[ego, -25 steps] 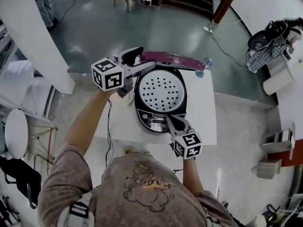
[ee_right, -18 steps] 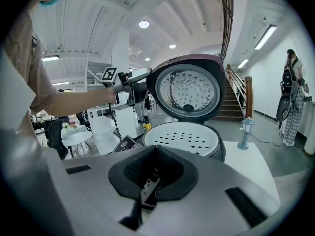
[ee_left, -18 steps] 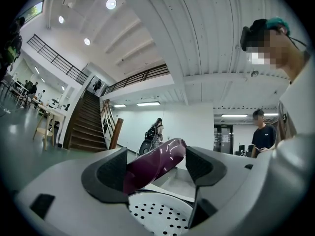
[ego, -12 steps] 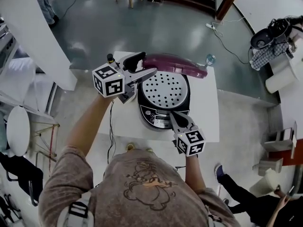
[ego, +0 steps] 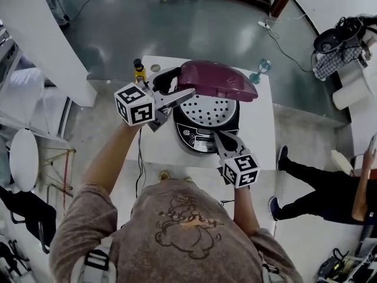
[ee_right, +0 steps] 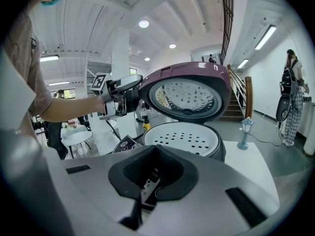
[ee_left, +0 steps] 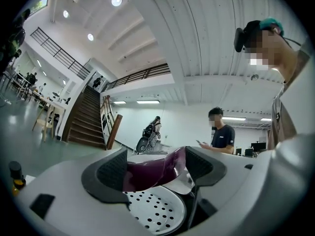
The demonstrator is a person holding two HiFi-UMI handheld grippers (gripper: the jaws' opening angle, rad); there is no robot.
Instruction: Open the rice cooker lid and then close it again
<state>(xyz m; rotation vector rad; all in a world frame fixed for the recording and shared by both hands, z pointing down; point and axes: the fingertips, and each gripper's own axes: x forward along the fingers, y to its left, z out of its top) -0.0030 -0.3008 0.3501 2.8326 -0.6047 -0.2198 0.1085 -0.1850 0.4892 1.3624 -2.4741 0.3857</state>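
Now: my L tongs (ego: pixel 179 83) grasping purple lid (ego: pixel 218 80) edge, lid half-raised over rice cooker (ego: pixel 207 112); my R tongs (ego: pixel 223 138) clenched, empty, by front panel (ego: pixel 198 139).

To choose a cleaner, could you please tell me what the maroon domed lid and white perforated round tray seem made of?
Maroon domed lid: probably moulded plastic, glossy with soft highlights. White perforated round tray: matte, no glare; plastic or coated metal, unclear.
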